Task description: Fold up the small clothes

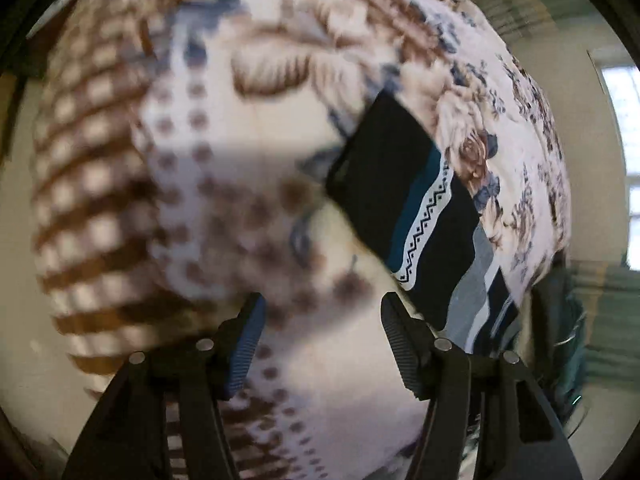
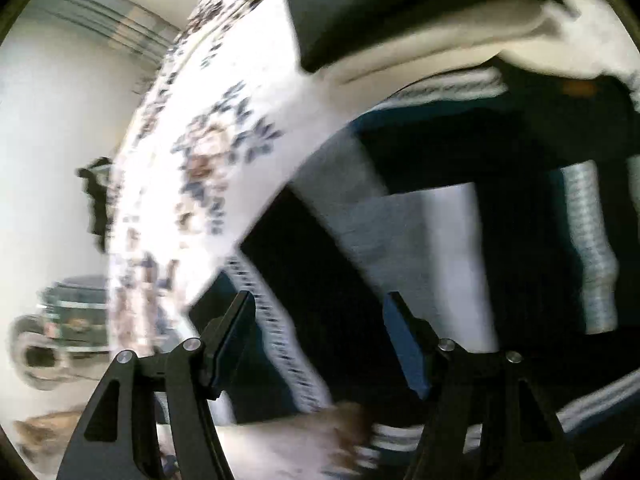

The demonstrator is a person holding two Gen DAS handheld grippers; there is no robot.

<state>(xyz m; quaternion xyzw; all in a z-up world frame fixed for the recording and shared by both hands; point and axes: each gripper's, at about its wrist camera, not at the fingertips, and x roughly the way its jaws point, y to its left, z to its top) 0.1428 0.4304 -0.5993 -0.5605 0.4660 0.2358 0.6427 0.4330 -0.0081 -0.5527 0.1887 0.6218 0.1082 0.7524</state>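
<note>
A small dark garment (image 1: 416, 216) with black, teal, grey and white patterned bands lies on the floral bedspread (image 1: 248, 128), to the right in the left wrist view. My left gripper (image 1: 320, 312) is open and empty, just left of the garment. In the right wrist view the same garment (image 2: 420, 248) fills the middle and right, blurred. My right gripper (image 2: 320, 312) is open and empty, close above it. A folded dark and cream piece (image 2: 400, 20) lies beyond it at the top.
The bedspread (image 2: 208, 152) ends at a curved edge on the left of the right wrist view, with a pale wall and a dark bin-like object (image 2: 76, 316) beyond. A bright window (image 1: 624, 160) is at the right of the left wrist view.
</note>
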